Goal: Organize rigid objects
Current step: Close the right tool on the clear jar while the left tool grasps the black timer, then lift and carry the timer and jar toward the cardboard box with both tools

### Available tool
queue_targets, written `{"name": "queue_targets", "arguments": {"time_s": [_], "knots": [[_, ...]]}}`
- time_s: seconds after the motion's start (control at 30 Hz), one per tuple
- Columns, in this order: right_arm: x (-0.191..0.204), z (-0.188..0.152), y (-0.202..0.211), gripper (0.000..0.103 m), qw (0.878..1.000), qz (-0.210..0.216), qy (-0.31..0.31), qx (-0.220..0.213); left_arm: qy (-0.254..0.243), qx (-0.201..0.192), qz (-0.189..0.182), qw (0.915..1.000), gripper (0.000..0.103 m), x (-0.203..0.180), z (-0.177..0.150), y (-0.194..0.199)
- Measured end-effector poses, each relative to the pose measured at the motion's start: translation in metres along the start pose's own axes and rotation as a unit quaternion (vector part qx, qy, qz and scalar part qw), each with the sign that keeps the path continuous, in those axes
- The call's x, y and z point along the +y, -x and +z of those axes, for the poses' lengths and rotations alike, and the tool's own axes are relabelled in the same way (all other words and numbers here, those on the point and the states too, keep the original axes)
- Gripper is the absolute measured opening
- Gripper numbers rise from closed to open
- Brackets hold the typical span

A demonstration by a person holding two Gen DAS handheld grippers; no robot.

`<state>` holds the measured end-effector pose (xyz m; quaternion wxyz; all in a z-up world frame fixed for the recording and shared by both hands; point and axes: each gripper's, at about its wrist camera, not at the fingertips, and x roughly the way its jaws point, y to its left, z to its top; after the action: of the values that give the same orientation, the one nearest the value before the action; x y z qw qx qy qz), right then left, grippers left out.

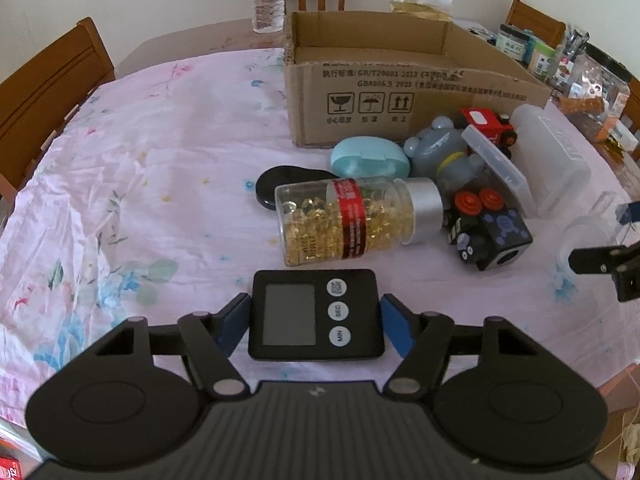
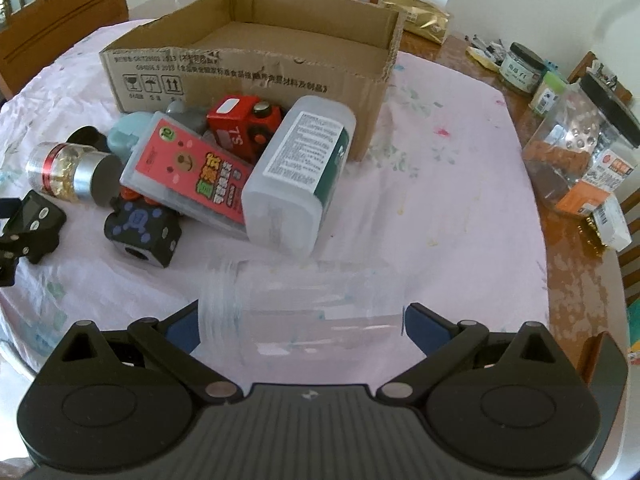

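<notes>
Timer (image 1: pixel 316 314) sits between the left gripper (image 1: pixel 316 322) fingers, blue pads closed on its two side edges, short axis across the grip, near the front edge of the bench. Cardboard box (image 1: pixel 400 92) lies straight ahead toward the far edge, beyond the object pile. Right gripper (image 2: pixel 302 326) fingers flank a clear jar (image 2: pixel 304 300) lying crosswise; contact unclear.

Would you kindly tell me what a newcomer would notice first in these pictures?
The black timer, clamped between the left tool's blue pads, fills the near foreground of the left view. Beyond it, a jumble of toys and containers, led by a bottle of golden capsules on its side, lies before the cardboard box. The right tool straddles a clear jar on the cloth.
</notes>
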<state>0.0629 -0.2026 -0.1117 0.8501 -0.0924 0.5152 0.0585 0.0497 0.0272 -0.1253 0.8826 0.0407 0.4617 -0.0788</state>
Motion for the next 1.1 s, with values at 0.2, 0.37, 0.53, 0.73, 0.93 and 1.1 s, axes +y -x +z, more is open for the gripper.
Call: {"name": "queue_targets", "arguments": {"time_s": [0.2, 0.37, 0.53, 0.73, 0.93, 1.1], "knots": [[0.001, 0.001, 0.002, 0.096, 1.000, -0.005, 0.011, 0.011, -0.003, 0.013, -0.008, 0.9999, 0.069, 0.002, 0.003, 0.000], [0.000, 0.001, 0.006, 0.096, 1.000, -0.009, 0.017, 0.014, -0.006, 0.025, -0.018, 0.9995, 0.069, 0.005, 0.003, 0.005], [-0.003, 0.005, 0.016, 0.096, 1.000, -0.005, 0.022, 0.007, -0.020, 0.029, -0.025, 0.9991, 0.069, 0.006, 0.007, 0.016], [-0.009, 0.016, 0.040, 0.096, 0.999, 0.028, 0.020, -0.015, -0.044, 0.027, -0.053, 0.9972, 0.069, 0.003, 0.025, 0.043], [-0.017, 0.044, 0.068, 0.096, 0.997, 0.046, 0.020, -0.061, -0.064, -0.003, -0.076, 0.9951, 0.069, -0.004, 0.066, 0.066], [-0.021, 0.076, 0.076, 0.096, 0.994, 0.057, 0.016, -0.094, -0.079, -0.035, -0.080, 0.9930, 0.069, -0.008, 0.115, 0.065]]}}
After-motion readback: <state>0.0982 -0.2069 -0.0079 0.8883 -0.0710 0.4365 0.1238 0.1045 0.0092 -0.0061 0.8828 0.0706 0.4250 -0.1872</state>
